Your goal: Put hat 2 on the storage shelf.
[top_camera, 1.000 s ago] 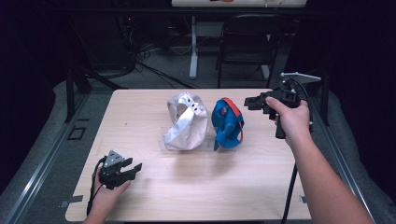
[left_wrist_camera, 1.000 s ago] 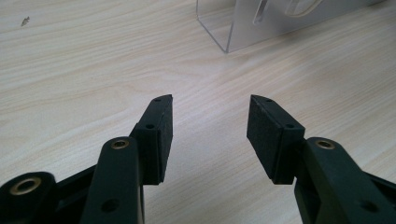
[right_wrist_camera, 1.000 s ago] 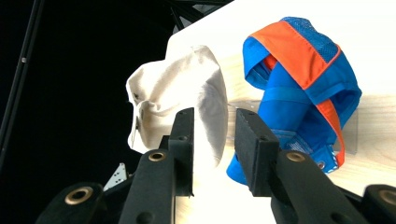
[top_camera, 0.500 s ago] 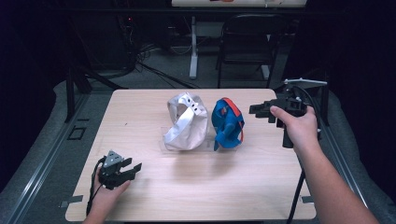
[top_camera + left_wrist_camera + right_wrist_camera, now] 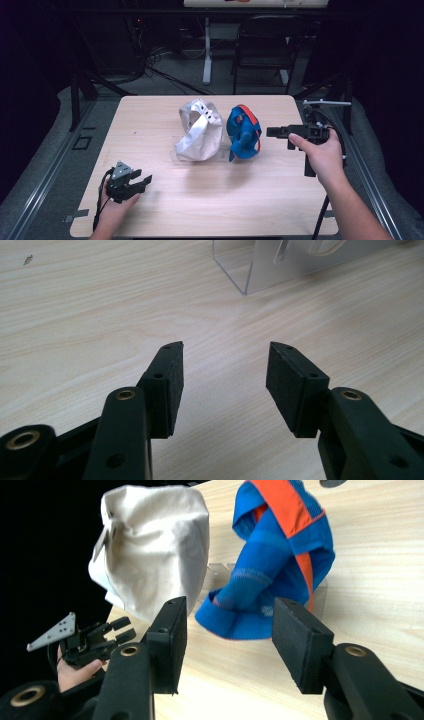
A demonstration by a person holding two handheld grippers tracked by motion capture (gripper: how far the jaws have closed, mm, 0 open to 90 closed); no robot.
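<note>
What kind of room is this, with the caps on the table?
Probably a lab or recording workspace, not a home: a bare light wooden table stands in a dark room, loose black cables trail over the floor behind it, and a black folding chair waits there.

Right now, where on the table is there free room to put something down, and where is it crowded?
Bare wood lies along the near edge of the table, between the left gripper and the right gripper, and also left of the white cap. The middle is crowded: the white cap and the blue cap stand side by side on clear stands.
</note>
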